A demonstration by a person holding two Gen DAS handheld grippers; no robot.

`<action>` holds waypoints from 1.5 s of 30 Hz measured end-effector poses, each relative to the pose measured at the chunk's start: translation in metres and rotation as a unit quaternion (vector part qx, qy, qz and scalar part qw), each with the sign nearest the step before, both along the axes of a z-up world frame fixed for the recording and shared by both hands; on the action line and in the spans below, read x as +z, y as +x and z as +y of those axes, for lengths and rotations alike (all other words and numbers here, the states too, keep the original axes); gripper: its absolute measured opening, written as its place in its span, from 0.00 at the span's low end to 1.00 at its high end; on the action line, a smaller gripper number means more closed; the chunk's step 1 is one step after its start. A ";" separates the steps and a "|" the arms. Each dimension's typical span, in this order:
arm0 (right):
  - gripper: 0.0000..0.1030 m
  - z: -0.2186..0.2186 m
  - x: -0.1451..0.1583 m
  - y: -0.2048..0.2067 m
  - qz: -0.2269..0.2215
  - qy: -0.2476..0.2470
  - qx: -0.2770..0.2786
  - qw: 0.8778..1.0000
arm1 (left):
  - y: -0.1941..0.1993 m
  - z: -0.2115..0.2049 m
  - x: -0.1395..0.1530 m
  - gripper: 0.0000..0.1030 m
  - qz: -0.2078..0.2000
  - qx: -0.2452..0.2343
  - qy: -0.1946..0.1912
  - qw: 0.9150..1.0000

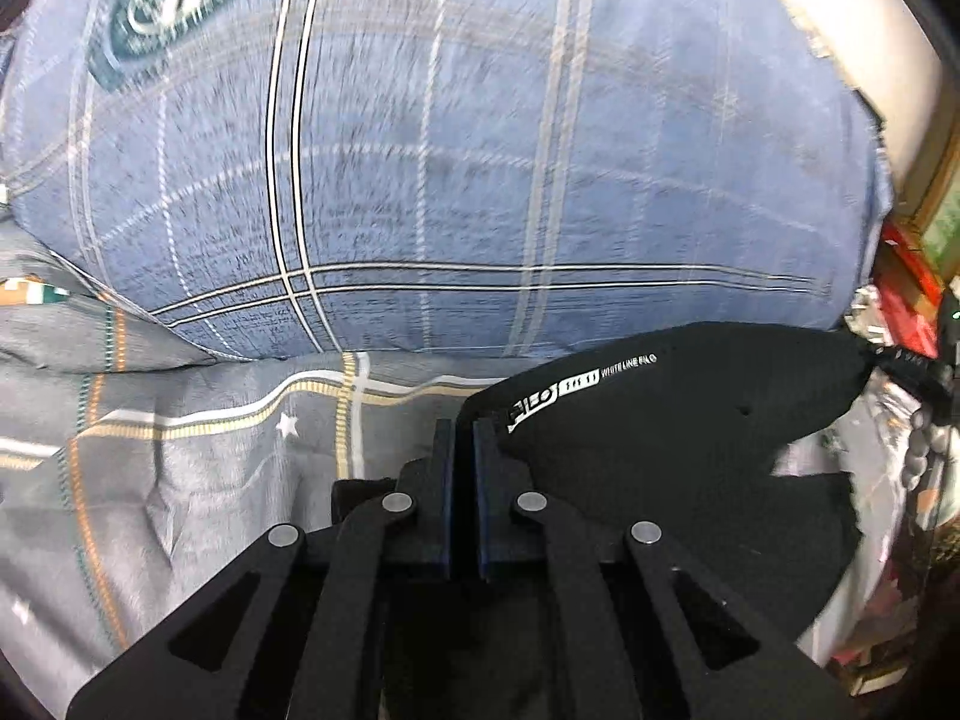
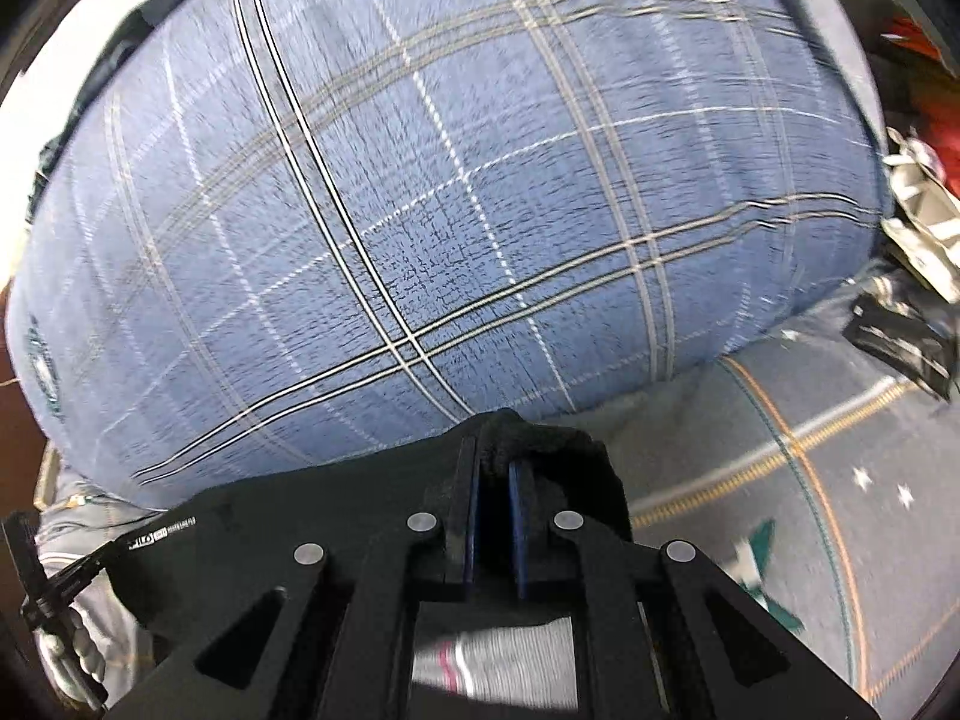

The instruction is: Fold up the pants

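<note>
The black pants [image 1: 672,414] carry white lettering near one edge and hang stretched between my two grippers above the bed. My left gripper [image 1: 463,429] is shut on the left edge of the black fabric, which spreads away to the right. In the right wrist view the pants [image 2: 288,516] spread to the left, and my right gripper [image 2: 493,468] is shut on a bunched fold of them that bulges over the fingertips. The other gripper [image 2: 42,588] shows at the far left edge of the right wrist view.
A big blue plaid pillow [image 1: 456,156] fills the space just ahead, also in the right wrist view [image 2: 432,192]. A grey patterned bedsheet [image 1: 180,456] lies under the grippers. Red and white clutter [image 1: 906,294] sits beside the bed on the right.
</note>
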State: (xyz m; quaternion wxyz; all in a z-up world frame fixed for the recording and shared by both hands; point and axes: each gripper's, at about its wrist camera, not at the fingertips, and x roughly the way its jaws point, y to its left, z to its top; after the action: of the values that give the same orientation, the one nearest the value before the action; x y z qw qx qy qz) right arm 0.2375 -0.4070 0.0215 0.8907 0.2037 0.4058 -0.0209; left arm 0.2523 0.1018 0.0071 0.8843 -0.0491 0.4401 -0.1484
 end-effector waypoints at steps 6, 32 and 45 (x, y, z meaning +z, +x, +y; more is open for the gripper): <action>0.07 -0.037 0.012 -0.076 -0.020 0.041 -0.013 0.999 | -0.075 -0.003 0.026 0.03 -0.044 -0.021 -0.022 0.999; 0.29 -0.065 -0.029 -0.249 -0.024 -0.020 -0.105 0.994 | -0.237 0.062 -0.039 0.03 0.010 0.046 -0.046 0.998; 0.09 0.009 -0.085 -0.230 0.045 0.041 0.082 0.995 | -0.223 0.008 -0.037 0.04 0.025 -0.002 -0.036 0.999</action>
State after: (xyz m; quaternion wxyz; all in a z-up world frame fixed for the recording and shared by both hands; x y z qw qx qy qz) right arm 0.0074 -0.3981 -0.0636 0.8614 0.2046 0.4611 0.0598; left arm 0.0293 0.1102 -0.0294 0.8704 -0.0835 0.4564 -0.1647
